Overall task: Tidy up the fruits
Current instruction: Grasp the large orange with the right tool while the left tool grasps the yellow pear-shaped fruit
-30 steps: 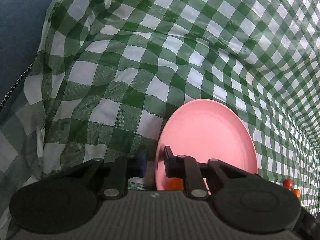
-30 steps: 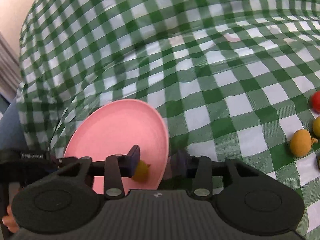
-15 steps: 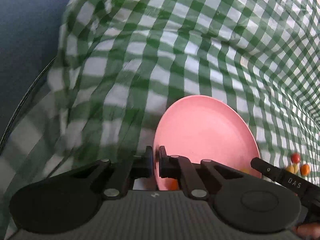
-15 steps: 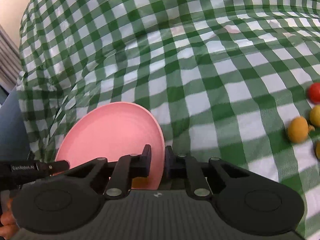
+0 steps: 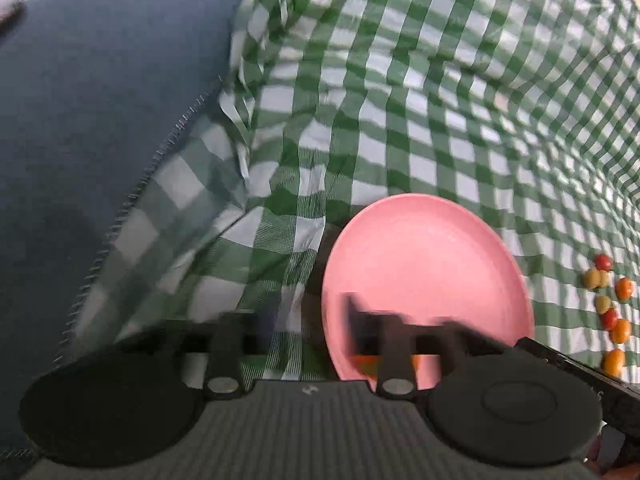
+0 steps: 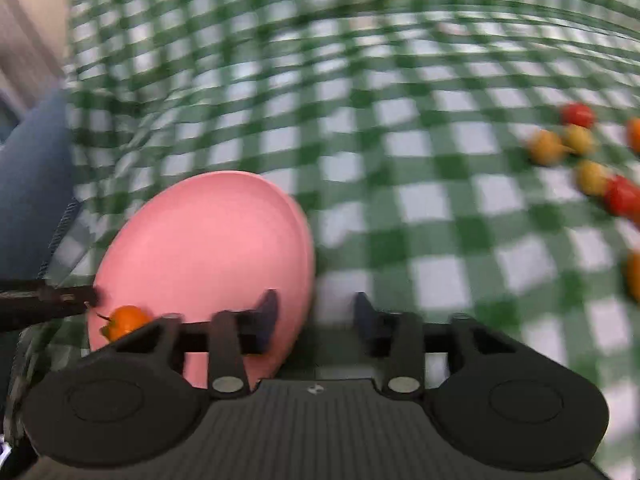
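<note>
A pink plate (image 5: 428,276) lies on the green checked cloth; it also shows in the right wrist view (image 6: 208,248). One small orange fruit (image 6: 126,320) rests on the plate's near edge, partly hidden behind my left fingers in the left wrist view (image 5: 362,362). Several small red, orange and yellow fruits (image 5: 608,304) lie loose on the cloth to the right (image 6: 580,160). My left gripper (image 5: 308,328) is open and empty, straddling the plate's near rim. My right gripper (image 6: 316,320) is open and empty at the plate's right rim.
The green checked cloth (image 5: 400,100) is wrinkled and hangs over the table's left edge. A blue upholstered surface (image 5: 80,140) lies beyond it on the left. The left gripper's arm (image 6: 40,304) reaches in beside the plate in the right wrist view.
Both grippers were shut half a second ago and now stand open. Both views have swung, bringing the loose fruits on the right further into view. The orange fruit stays on the plate.
</note>
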